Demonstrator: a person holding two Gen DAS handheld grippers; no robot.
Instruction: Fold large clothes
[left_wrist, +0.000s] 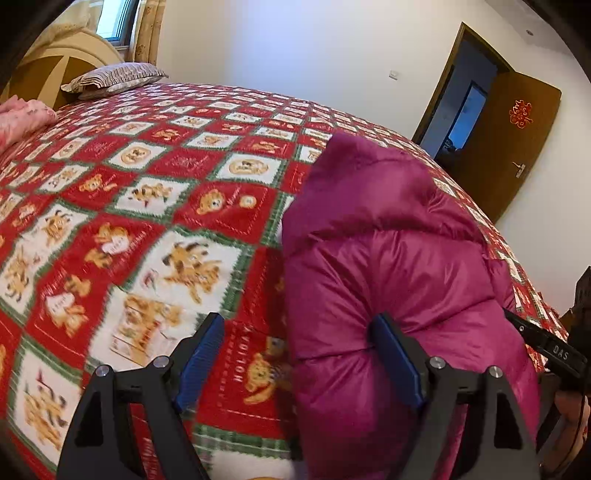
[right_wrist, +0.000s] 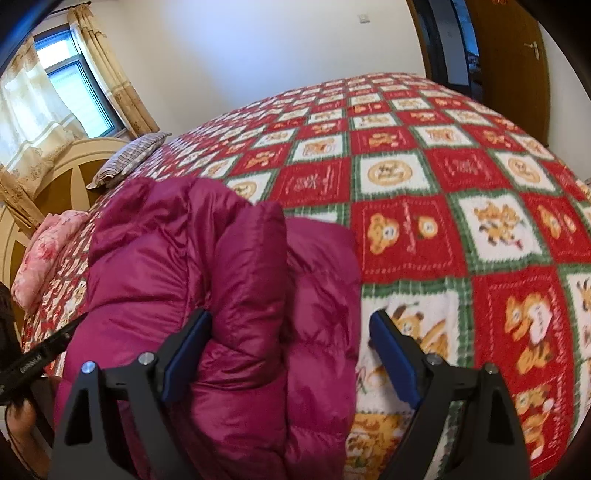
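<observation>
Your puffy magenta jacket (left_wrist: 388, 266) lies bundled on the red teddy-bear blanket (left_wrist: 147, 206) that covers the bed, near the edge closest to you, folded into a thick roll with its collar end pointing away from you.

Your left gripper (left_wrist: 301, 363) is released: its jaws stand wide, the right pad dents the near fold of the jacket and the left pad hangs over bare blanket, so nothing is pinched. Your right gripper (right_wrist: 291, 363) is released as well, wide apart, with the left pad against the jacket's shiny side and the right pad over the blanket. Both hold nothing.

The fold looks nearly done, so the step in hand seems to be letting go and settling the bundle. Draw both tools back along their own line rather than sideways, so no pad drags the slippery shell and pulls a layer open. This padding is springy and will likely puff up; if the top layer lifts, press it flat with the back of an open jaw before you leave. Check that the two stacked edges line up along the right-hand side, and keep the bundle clear of the bed's edge.
</observation>
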